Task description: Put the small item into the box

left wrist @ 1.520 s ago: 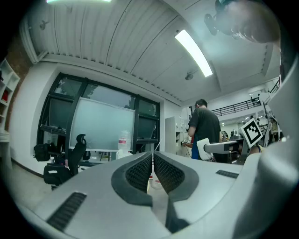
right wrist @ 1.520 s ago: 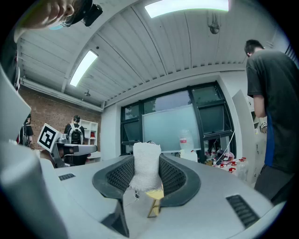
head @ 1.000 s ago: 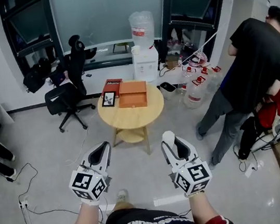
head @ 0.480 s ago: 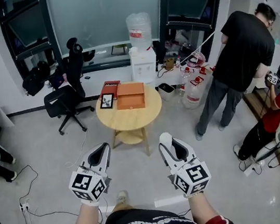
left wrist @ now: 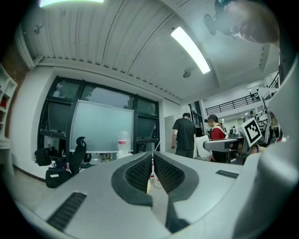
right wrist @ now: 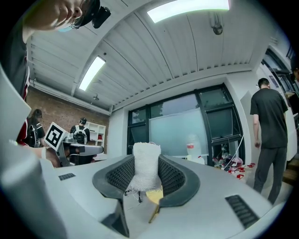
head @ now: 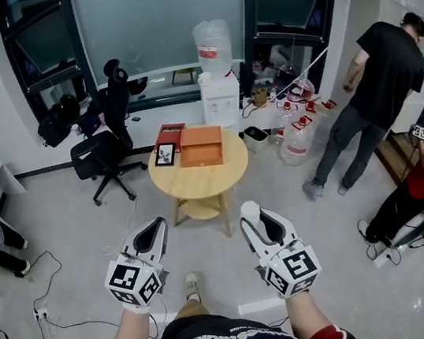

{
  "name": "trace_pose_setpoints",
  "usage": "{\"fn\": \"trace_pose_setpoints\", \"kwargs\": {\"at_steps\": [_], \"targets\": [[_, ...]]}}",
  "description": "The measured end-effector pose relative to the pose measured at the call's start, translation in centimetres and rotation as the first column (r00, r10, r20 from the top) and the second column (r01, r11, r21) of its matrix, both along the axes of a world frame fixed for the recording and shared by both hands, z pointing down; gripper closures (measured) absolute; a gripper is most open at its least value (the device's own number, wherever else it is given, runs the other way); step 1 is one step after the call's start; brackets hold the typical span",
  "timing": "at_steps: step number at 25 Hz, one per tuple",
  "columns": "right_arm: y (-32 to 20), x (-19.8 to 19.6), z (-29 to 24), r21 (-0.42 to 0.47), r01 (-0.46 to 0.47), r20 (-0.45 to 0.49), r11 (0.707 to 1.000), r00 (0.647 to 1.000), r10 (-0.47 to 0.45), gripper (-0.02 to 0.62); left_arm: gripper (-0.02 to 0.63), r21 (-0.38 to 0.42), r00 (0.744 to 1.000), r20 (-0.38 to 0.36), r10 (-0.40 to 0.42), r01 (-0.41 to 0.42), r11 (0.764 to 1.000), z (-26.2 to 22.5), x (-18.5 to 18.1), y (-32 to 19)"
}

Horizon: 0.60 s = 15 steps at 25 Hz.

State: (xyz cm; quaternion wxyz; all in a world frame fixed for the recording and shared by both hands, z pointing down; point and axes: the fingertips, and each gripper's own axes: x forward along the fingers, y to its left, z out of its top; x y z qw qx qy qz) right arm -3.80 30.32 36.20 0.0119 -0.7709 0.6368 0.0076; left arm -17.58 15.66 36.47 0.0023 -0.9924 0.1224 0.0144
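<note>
Round table (head: 214,175) bears an orange box (head: 201,144); left fingers (left wrist: 139,173) clenched, right fingers (right wrist: 176,180) grasping a white roll (right wrist: 146,168).

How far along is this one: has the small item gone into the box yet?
Done: the white gauze roll is picked up, clamped between the jaws of the right hand-held gripper. In hand: the person holds it out level, standing back from the round wooden table. Left: reach the flat orange box on that table and release the roll inside. The left hand-held gripper is shut and empty.
</note>
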Motion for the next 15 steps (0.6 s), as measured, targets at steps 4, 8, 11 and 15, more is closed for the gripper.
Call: {"fn": "trace_pose_setpoints", "kwargs": {"at_steps": [4, 8, 11, 15], "targets": [[-0.7, 0.5, 0.3, 0.011, -0.011, 0.017, 1.0, 1.0, 0.011, 0.413, 0.578, -0.02, 1.0, 0.004, -0.01, 0.01, 1.0, 0.9, 0.3, -1.3], [-0.9, 1.9, 0.8, -0.005, -0.045, 0.04, 0.999, 0.998, 0.045, 0.413, 0.578, -0.035, 1.0, -0.009, -0.002, 0.002, 0.999, 1.3, 1.4, -2.4], [-1.6, 3.5, 0.9, -0.012, -0.066, 0.062, 0.998, 0.996, 0.067, 0.413, 0.578, -0.036, 1.0, -0.016, -0.001, 0.001, 0.999, 1.2, 2.4, -3.4], [-3.1, 4.8, 2.1, -0.026, -0.075, 0.08, 0.997, 0.994, 0.077, 0.413, 0.578, -0.042, 1.0, -0.014, -0.017, 0.017, 0.999, 2.4, 3.2, -5.6]]}}
